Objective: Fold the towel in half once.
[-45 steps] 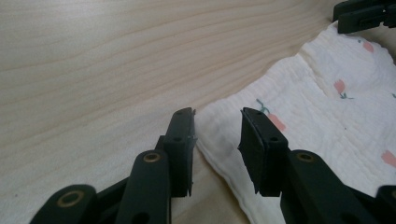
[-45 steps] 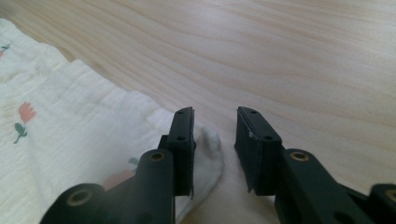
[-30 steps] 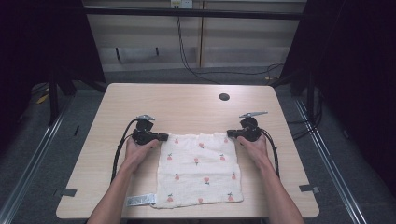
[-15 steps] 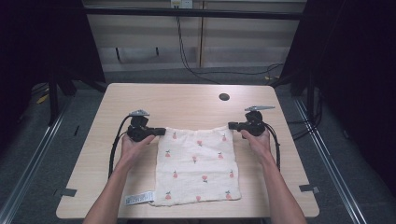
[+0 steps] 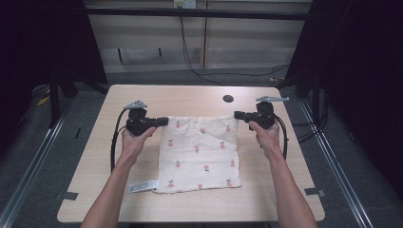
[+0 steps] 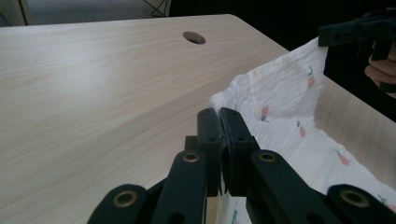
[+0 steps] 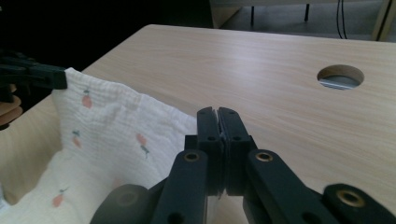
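A white cloth (image 5: 199, 154) printed with small red fruit hangs from its two far corners, its near edge still lying on the table. My left gripper (image 5: 164, 121) is shut on the far left corner; in the left gripper view the gripper (image 6: 219, 114) pinches the cloth (image 6: 289, 100) between closed jaws. My right gripper (image 5: 237, 115) is shut on the far right corner, and in the right gripper view the gripper (image 7: 217, 113) clamps the cloth (image 7: 112, 126) too. The far edge is stretched between both grippers above the wooden table (image 5: 190, 97).
A round cable hole (image 5: 228, 99) sits in the table behind the cloth, also the hole (image 7: 340, 76) in the right gripper view. A white label (image 5: 143, 185) sticks out at the cloth's near left corner. Dark floor and rails flank the table.
Both grippers have risen, lifting the cloth's far edge off the table. The cloth now hangs down toward me instead of lying flat, and its near edge has slid away slightly.
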A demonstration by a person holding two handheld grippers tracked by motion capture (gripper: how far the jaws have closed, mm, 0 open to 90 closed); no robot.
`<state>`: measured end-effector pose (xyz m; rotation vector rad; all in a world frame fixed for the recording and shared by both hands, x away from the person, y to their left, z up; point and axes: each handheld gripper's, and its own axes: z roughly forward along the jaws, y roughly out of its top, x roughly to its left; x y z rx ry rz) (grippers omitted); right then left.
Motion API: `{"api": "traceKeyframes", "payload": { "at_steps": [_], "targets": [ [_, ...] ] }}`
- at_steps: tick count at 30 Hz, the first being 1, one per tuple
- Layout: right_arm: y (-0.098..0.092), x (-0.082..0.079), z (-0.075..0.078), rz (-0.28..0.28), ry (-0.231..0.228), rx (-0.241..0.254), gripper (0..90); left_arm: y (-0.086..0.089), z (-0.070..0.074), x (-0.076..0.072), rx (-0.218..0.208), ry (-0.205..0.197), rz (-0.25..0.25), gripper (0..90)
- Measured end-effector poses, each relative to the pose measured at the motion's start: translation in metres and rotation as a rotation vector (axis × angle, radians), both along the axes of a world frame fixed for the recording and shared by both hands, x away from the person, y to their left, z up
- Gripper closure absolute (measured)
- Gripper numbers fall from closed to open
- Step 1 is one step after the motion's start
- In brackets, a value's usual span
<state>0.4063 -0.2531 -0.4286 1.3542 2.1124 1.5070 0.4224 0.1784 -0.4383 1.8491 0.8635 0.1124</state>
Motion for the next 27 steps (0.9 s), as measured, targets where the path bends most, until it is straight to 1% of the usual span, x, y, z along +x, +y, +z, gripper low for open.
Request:
{"api": "traceKeyframes", "payload": {
  "at_steps": [2, 4, 5, 6, 7, 8, 10, 13, 14, 18, 19, 20, 22, 23, 26, 27],
  "targets": [
    [-0.001, -0.006, 0.004, 0.007, -0.007, -0.004, 88.8, 0.002, 0.003, -0.007, 0.012, -0.019, -0.011, 87.8],
    [-0.003, -0.014, 0.007, 0.017, -0.024, -0.005, 88.8, 0.007, 0.005, -0.014, 0.014, -0.026, -0.015, 87.8],
    [-0.006, -0.021, 0.010, 0.019, -0.030, 0.001, 88.8, 0.008, 0.005, -0.016, 0.021, -0.030, -0.018, 87.8],
    [-0.008, -0.024, 0.010, 0.024, -0.037, -0.007, 88.8, 0.010, 0.006, -0.018, 0.024, -0.031, -0.023, 87.7],
    [-0.009, -0.028, 0.012, 0.019, -0.033, -0.010, 88.8, 0.010, 0.006, -0.022, 0.022, -0.033, -0.028, 87.7],
    [-0.010, -0.032, 0.013, 0.021, -0.039, -0.016, 88.8, 0.011, 0.007, -0.025, 0.022, -0.037, -0.035, 87.7],
    [-0.011, -0.040, 0.015, 0.028, -0.050, -0.014, 88.8, 0.011, 0.010, -0.034, 0.030, -0.047, -0.053, 87.7],
    [-0.006, -0.054, 0.021, 0.054, -0.065, -0.030, 88.8, 0.012, 0.013, -0.045, 0.032, -0.058, -0.073, 87.6],
    [-0.005, -0.057, 0.022, 0.060, -0.068, -0.034, 88.8, 0.013, 0.014, -0.049, 0.039, -0.063, -0.076, 87.6],
    [-0.001, -0.072, 0.030, 0.095, -0.087, -0.054, 88.8, 0.017, 0.016, -0.062, 0.055, -0.066, -0.082, 87.6],
    [0.001, -0.077, 0.031, 0.102, -0.090, -0.065, 88.8, 0.018, 0.016, -0.064, 0.066, -0.066, -0.078, 87.6],
    [0.002, -0.080, 0.032, 0.100, -0.092, -0.074, 88.8, 0.018, 0.014, -0.067, 0.069, -0.057, -0.084, 87.6],
    [0.003, -0.086, 0.031, 0.105, -0.091, -0.085, 88.8, 0.018, 0.012, -0.073, 0.088, -0.056, -0.093, 87.6],
    [0.003, -0.089, 0.030, 0.108, -0.091, -0.089, 88.8, 0.018, 0.011, -0.076, 0.077, -0.052, -0.099, 87.6],
    [0.004, -0.100, 0.026, 0.126, -0.081, -0.099, 88.8, 0.017, 0.011, -0.087, 0.086, -0.056, -0.121, 87.5],
    [0.003, -0.103, 0.025, 0.129, -0.078, -0.100, 88.8, 0.017, 0.011, -0.090, 0.087, -0.056, -0.122, 87.5]
  ]
}}
